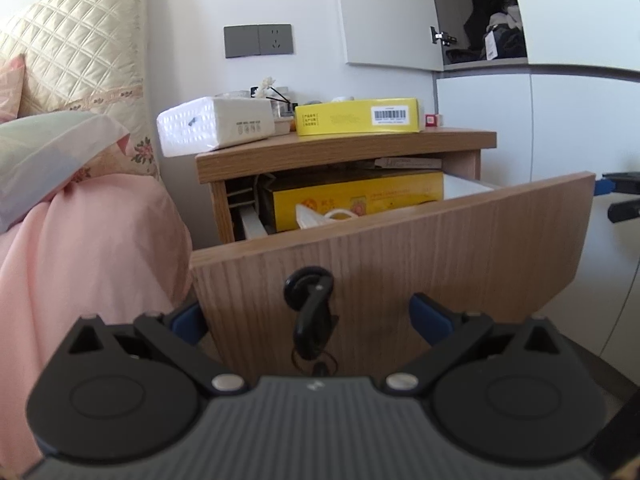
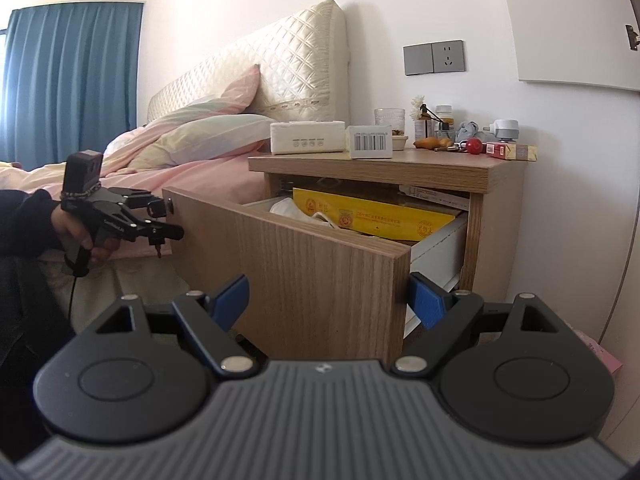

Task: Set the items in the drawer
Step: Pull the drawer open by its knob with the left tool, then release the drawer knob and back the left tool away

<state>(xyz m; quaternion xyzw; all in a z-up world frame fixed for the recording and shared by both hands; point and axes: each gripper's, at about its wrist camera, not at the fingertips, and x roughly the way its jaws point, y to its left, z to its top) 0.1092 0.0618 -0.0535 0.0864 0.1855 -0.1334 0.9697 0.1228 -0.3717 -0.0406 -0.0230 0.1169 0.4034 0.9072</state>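
Wooden drawer (image 2: 320, 264) of bedside nightstand (image 2: 384, 168) stood pulled out, yellow box (image 2: 376, 210) inside. Left gripper (image 1: 308, 312) spread wide at its keyed lock (image 1: 308, 288); right gripper (image 2: 330, 300) wide, empty. Tissue pack (image 2: 307, 138) on top.

Walls: plain white, with a grey switch and socket plate (image 2: 434, 57) above the nightstand.
Window: hidden behind a blue curtain (image 2: 72, 80) at the far end of the room; daylight glows at its edge.
Bed: pink sheet (image 1: 88, 248), striped pillows (image 2: 208, 136), and a cream quilted headboard cushion (image 2: 280, 68) leaning on the wall.
Nightstand: light wood (image 2: 368, 166), just beside the bed, its top crowded with small things.
Wardrobe: white, one upper door (image 1: 384, 12) swung open, dark clothes (image 1: 496, 20) inside.
Light: soft and even, faint shadows.
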